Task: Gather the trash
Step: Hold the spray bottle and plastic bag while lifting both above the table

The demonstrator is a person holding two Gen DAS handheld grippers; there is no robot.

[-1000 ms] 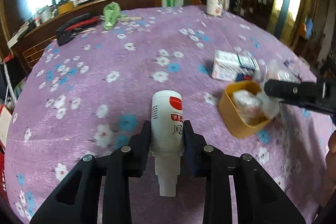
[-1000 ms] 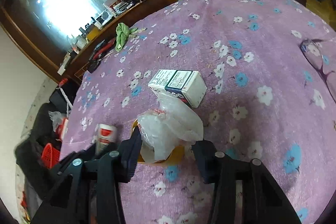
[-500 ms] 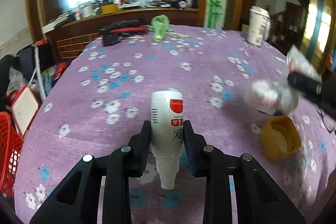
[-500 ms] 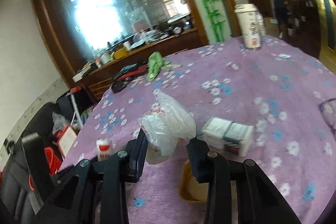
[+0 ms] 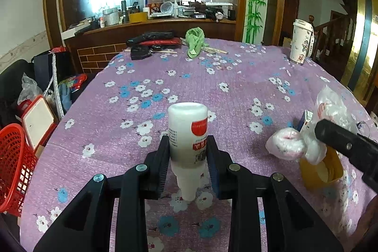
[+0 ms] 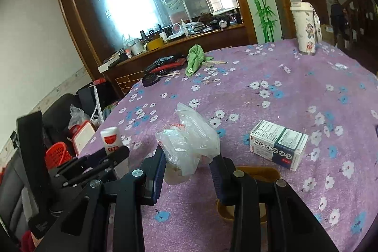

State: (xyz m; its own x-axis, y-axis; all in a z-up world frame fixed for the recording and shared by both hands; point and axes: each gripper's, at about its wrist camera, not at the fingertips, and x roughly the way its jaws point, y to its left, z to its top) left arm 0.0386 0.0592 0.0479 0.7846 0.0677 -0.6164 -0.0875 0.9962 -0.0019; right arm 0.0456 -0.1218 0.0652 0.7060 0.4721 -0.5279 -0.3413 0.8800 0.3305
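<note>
My left gripper (image 5: 188, 158) is shut on a white plastic bottle (image 5: 187, 134) with a red label, held above the purple flowered tablecloth (image 5: 212, 77) with its neck toward me. My right gripper (image 6: 187, 161) is shut on a crumpled clear plastic bag (image 6: 189, 143), lifted off the cloth. The same bag (image 5: 297, 141) hangs at the right of the left wrist view, above a yellow cup (image 5: 319, 171). That yellow cup (image 6: 255, 172) sits just under my right gripper. The bottle (image 6: 111, 139) and left gripper show at the left of the right wrist view.
A white and dark medicine box (image 6: 278, 143) lies on the cloth right of the bag. A tall paper cup (image 5: 301, 44), a green cloth (image 5: 195, 41) and black and red items (image 5: 153, 41) sit at the far edge. A red basket (image 5: 14, 167) stands on the floor, left.
Both grippers have risen off the table and tilted up, each carrying its load. The plastic bag has come out of the yellow cup, which stays on the cloth.
</note>
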